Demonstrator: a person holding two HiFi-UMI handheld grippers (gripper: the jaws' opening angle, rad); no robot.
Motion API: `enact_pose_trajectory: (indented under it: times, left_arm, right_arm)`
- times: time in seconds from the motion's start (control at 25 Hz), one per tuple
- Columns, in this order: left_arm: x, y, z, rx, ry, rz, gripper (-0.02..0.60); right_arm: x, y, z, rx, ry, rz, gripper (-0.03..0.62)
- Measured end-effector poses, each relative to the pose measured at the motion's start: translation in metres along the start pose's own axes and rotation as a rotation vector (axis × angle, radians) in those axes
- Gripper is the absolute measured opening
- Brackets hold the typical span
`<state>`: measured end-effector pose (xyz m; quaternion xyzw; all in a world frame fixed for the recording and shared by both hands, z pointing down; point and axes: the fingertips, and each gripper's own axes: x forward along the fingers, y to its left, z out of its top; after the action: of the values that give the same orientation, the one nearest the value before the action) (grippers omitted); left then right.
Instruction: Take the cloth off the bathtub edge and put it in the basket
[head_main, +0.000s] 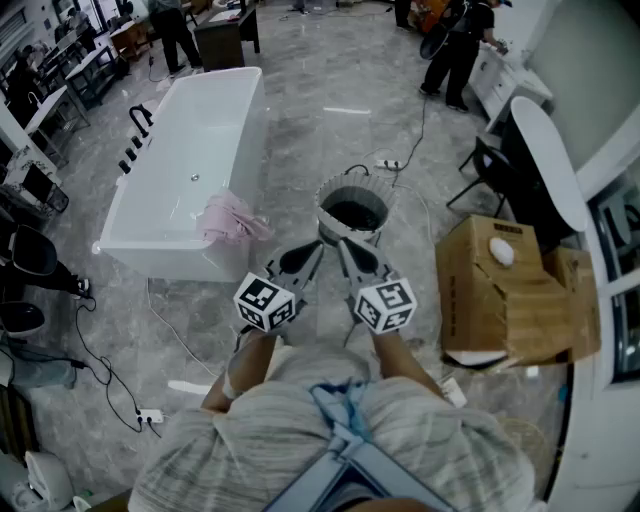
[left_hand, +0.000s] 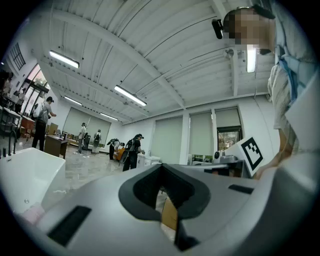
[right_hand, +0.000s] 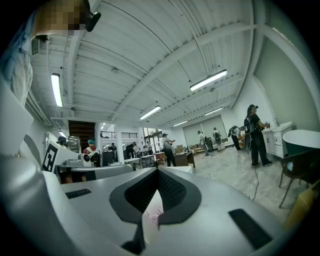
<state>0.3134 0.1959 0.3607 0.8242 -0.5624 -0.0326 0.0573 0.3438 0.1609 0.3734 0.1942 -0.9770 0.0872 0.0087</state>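
Note:
A pink cloth (head_main: 230, 218) lies crumpled over the near right edge of the white bathtub (head_main: 160, 215). Just right of it on the floor stands a round basket (head_main: 352, 208) with a dark inside. My left gripper (head_main: 316, 248) and right gripper (head_main: 344, 244) are side by side close to my chest, both shut and holding nothing, tips nearly touching just short of the basket. In the left gripper view the shut left gripper (left_hand: 161, 168) has the bathtub (left_hand: 25, 175) at its left. In the right gripper view the cloth (right_hand: 153, 216) shows through the gap behind the shut right gripper (right_hand: 157, 171).
A cardboard box (head_main: 500, 290) stands on the floor at the right, with a black chair (head_main: 495, 165) and a white round table (head_main: 545, 150) behind it. Cables and a power strip (head_main: 150, 415) lie on the floor at the left. People stand at the far end of the room.

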Motion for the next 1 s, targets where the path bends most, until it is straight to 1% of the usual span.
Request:
enact_pose_trajectory:
  times: [0.52,0.6,0.72,1.0]
  left_arm:
    - [0.004,0.005,-0.002,0.004,-0.004,-0.003,0.002]
    - [0.004,0.006,-0.001,0.011,-0.013,0.004,0.002]
    - [0.004,0.007,-0.002,-0.001,-0.005,0.002,0.002]
    - [0.009,0.011,-0.007,-0.014,0.01,0.007,0.002]
  right_arm:
    - [0.003,-0.001,-0.002,-0.016,0.004,0.0,0.005]
    - [0.003,-0.002,-0.002,-0.003,-0.009,0.01,0.005]
    - [0.003,-0.004,-0.001,0.023,-0.035,0.017,0.005]
    - [0.004,-0.02,-0.007,0.022,-0.022,-0.026,0.005]
